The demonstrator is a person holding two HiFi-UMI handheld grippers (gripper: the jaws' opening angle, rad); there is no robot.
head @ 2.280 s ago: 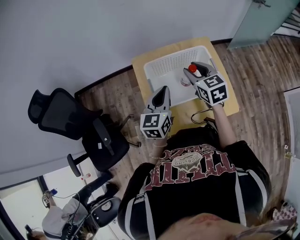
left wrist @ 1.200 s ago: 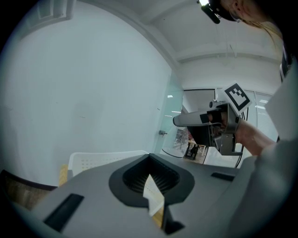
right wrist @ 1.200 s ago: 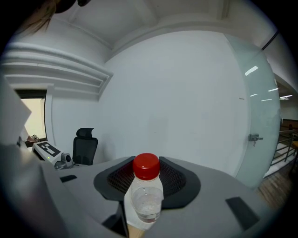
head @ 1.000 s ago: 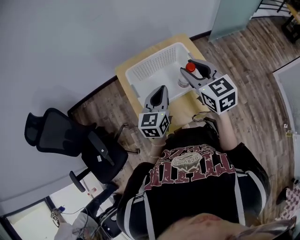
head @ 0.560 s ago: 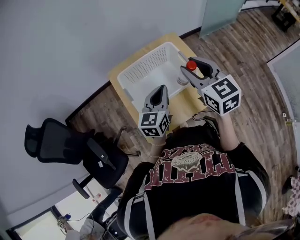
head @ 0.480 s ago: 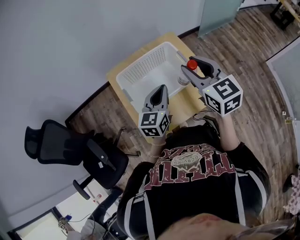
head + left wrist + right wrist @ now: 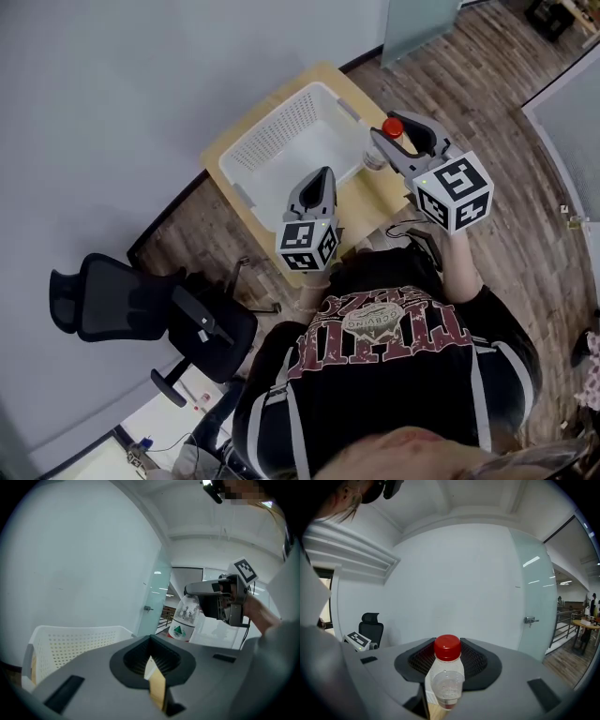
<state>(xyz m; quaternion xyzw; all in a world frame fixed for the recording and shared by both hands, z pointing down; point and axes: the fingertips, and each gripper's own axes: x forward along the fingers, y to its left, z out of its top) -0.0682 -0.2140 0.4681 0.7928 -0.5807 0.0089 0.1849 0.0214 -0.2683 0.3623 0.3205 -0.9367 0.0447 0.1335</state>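
My right gripper [image 7: 401,139] is shut on a small clear plastic bottle [image 7: 391,127] with a red cap, held upright in the air. In the right gripper view the bottle [image 7: 447,672] stands between the jaws, cap up. It hangs beside the right end of a white perforated basket [image 7: 272,117] that sits on a small wooden table [image 7: 361,202]. My left gripper [image 7: 323,176] is shut on nothing and hovers over the basket's near edge. In the left gripper view the bottle [image 7: 184,618] shows its green label under the right gripper [image 7: 218,603], and the basket [image 7: 70,637] lies at lower left.
A black office chair [image 7: 141,300] stands on the wood floor left of the table, also seen as the chair [image 7: 370,626] in the right gripper view. A grey wall runs behind the table. A glass door [image 7: 534,616] is to the right.
The right gripper has carried the bottle from over the basket's right part to just beyond its right end. The left gripper has held its place near the basket's front edge.
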